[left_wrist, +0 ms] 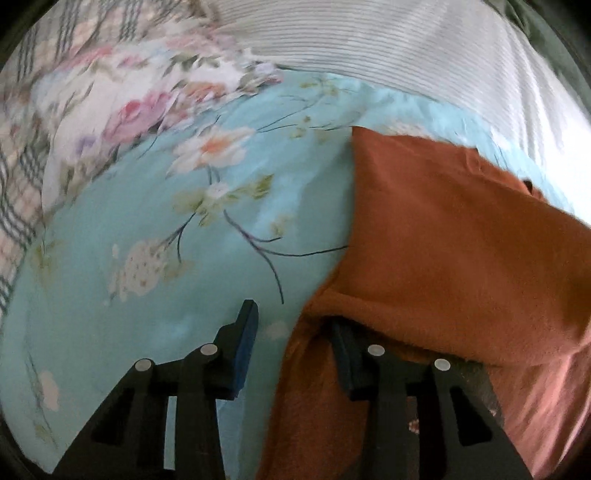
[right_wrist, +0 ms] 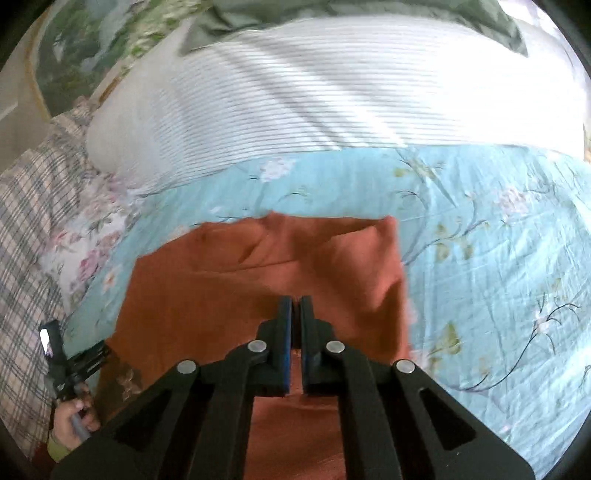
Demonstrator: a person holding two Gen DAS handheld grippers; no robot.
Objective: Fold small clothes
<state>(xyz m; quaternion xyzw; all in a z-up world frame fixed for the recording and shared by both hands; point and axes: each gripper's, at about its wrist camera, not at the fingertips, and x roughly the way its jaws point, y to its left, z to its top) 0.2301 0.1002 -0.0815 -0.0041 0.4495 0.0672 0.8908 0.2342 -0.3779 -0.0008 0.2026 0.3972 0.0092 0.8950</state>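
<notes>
A rust-orange garment (left_wrist: 443,240) lies partly folded on a light blue floral bedsheet (left_wrist: 147,221). My left gripper (left_wrist: 295,317) is open at the garment's left edge; its left finger (left_wrist: 243,339) is over bare sheet and the cloth drapes over its right finger (left_wrist: 345,354). In the right wrist view the garment (right_wrist: 221,288) fills the middle. My right gripper (right_wrist: 296,306) is shut on a fold of the orange cloth. The left gripper also shows at the far left of the right wrist view (right_wrist: 85,360), held by a hand.
A white striped pillow (right_wrist: 332,92) lies across the back of the bed. A plaid blanket (right_wrist: 26,229) and pink-flowered fabric (left_wrist: 129,103) lie at the left. Green bedding (right_wrist: 258,18) is behind the pillow. Blue sheet (right_wrist: 498,277) stretches to the right.
</notes>
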